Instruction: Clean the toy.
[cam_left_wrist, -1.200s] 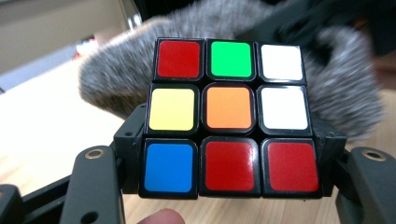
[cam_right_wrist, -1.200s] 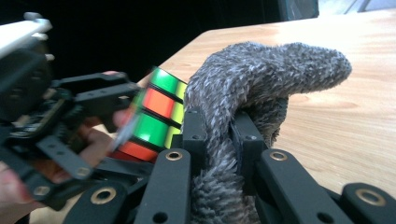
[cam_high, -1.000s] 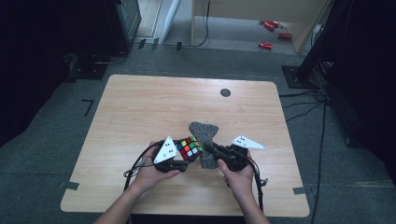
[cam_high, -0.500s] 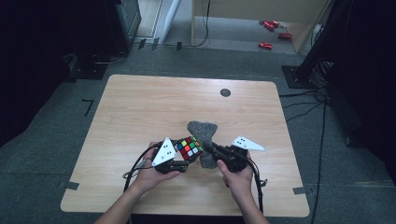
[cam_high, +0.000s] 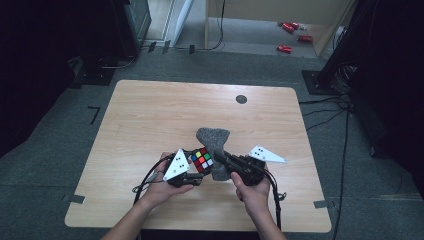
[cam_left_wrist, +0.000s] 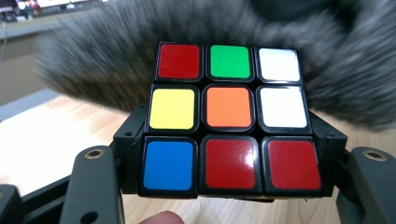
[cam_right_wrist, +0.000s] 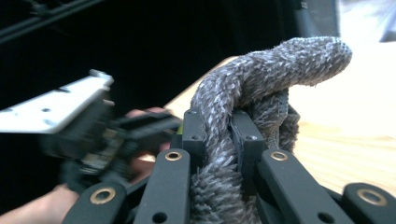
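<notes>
your left gripper (cam_high: 196, 167): clamped on puzzle cube (cam_high: 201, 159), held above table (cam_high: 150, 120) near its front edge | your right gripper (cam_high: 223, 160): pinching grey fuzzy cloth (cam_high: 214, 142) | cloth touching cube's right side

Each gripper is black, with linked jaw arms fixed by brass-ringed screws (cam_right_wrist: 173, 156). A pale three-cornered plate (cam_high: 176, 165) with dark dots tops each, and black cables (cam_high: 274, 192) trail back.

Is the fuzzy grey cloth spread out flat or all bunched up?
Bunched up. The right tongs pinch the grey cloth into a thick fold that curls over.
</notes>
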